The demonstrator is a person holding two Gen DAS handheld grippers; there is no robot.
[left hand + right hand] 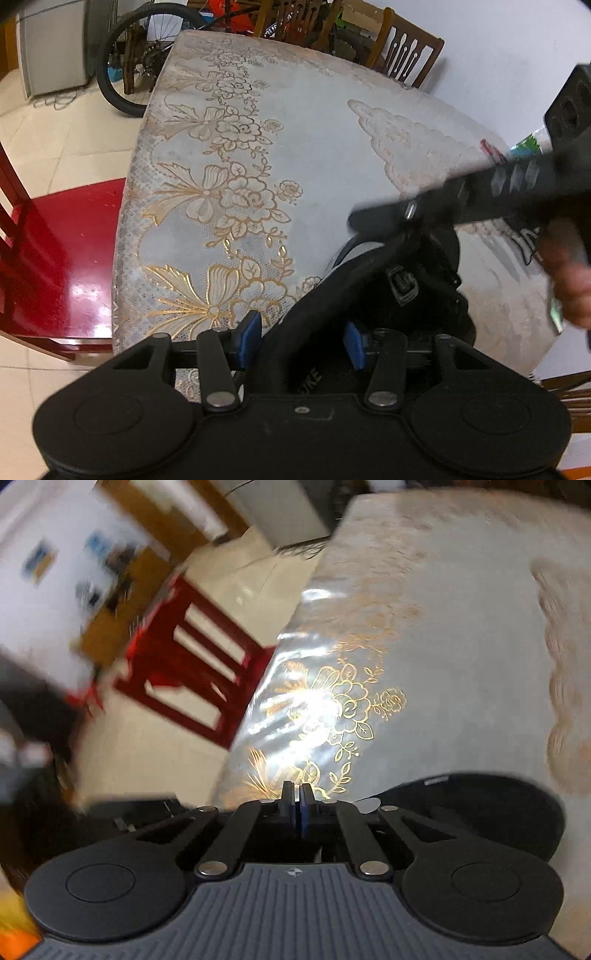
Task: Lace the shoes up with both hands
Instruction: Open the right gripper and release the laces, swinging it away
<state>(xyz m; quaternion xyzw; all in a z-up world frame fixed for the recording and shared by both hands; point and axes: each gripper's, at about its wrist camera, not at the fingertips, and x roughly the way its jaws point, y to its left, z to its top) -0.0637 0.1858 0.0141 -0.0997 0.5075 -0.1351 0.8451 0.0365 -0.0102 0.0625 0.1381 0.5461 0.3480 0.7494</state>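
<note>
Left gripper (301,339) wide apart astride black shoe (369,288) | right gripper (297,799) closed, empty, tilted

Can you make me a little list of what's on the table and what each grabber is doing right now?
table: covered with a pale cloth printed with gold flowers
shoe: black shoe near the table's front edge
left gripper: open, blue pads on either side of the shoe's heel end
right gripper: pads pressed together; whether a lace is pinched between them cannot be told
lacing: too blurred to judge
hand: holds the right gripper's handle, beside the shoe
nearby: red chair, brown chair, bicycle wheel
</note>
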